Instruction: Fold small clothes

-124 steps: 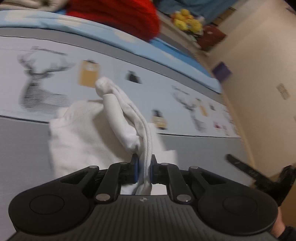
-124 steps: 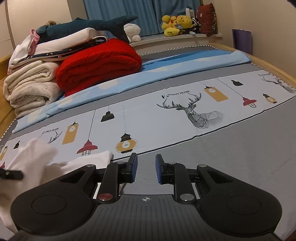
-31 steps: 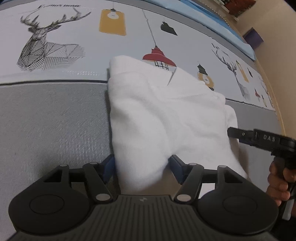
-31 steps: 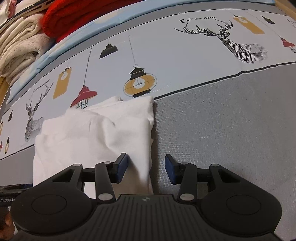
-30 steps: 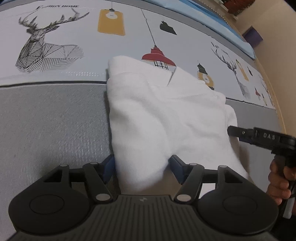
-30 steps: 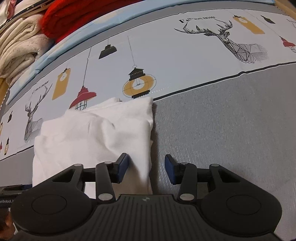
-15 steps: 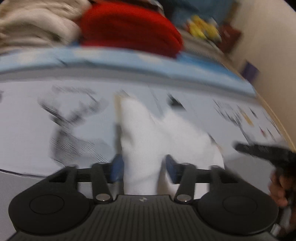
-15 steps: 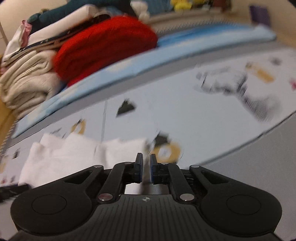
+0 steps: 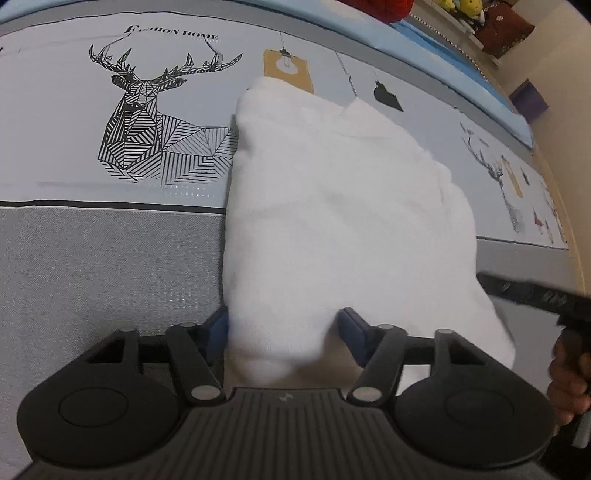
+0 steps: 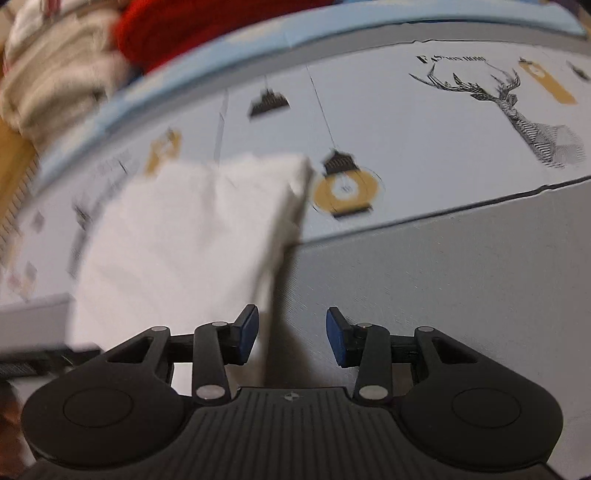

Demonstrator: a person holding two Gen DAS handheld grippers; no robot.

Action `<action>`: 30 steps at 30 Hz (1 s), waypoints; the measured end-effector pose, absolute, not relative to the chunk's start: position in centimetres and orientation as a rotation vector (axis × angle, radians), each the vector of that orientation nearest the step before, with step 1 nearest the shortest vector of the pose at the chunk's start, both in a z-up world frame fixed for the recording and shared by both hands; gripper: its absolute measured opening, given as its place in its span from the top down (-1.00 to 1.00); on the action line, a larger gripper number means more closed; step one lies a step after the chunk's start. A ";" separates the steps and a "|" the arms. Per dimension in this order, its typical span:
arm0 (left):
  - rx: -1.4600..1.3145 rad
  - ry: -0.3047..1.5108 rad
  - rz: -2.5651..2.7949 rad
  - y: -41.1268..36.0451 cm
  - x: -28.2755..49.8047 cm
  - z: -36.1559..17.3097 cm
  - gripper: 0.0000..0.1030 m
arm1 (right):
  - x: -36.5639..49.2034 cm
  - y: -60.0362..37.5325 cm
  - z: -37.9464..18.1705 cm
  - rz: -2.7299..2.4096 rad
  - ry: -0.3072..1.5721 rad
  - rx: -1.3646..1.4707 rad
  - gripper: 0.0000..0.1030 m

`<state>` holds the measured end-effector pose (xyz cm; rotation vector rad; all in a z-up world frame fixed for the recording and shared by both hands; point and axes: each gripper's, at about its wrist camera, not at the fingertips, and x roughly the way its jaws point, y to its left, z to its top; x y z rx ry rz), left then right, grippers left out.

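A folded white garment (image 9: 332, 206) lies flat on the printed bedsheet (image 9: 74, 258). My left gripper (image 9: 282, 328) is open, its jaws spread on either side of the garment's near left corner, which bulges between them. My right gripper (image 10: 291, 328) is open at the garment's (image 10: 184, 240) near right edge; its left finger (image 10: 247, 328) lies over the cloth and its right finger (image 10: 338, 341) is over bare grey sheet. The right gripper also shows in the left wrist view (image 9: 532, 295), held by a hand at the far right.
A deer print (image 9: 155, 122) and lantern prints mark the sheet. A red blanket (image 10: 192, 29) and beige folded blankets (image 10: 55, 77) are stacked at the back left. A light blue strip (image 10: 369, 26) runs along the far side. Plush toys (image 9: 461, 5) sit far back.
Both grippers lifted the garment up and forward, then set it down farther up the sheet. The right gripper was shut half a second ago and is open now. The left jaws have widened.
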<state>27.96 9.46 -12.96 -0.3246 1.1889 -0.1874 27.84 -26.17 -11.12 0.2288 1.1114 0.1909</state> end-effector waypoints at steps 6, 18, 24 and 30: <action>-0.337 1.172 -0.198 9.9 26.9 -11.8 -0.20 | 26.5 -27.1 -8.9 0.235 1.051 0.252 0.18; -0.489 1.262 -0.243 10.8 25.0 -14.1 0.62 | 25.0 -27.0 -10.4 0.227 1.194 0.148 0.28; -0.438 1.273 -0.226 10.0 24.3 -13.8 0.44 | 24.1 -27.9 -10.0 0.210 1.192 0.163 0.33; -0.446 1.201 -0.197 11.0 23.8 -11.8 0.04 | 23.3 -28.3 -7.4 0.230 1.085 0.186 0.32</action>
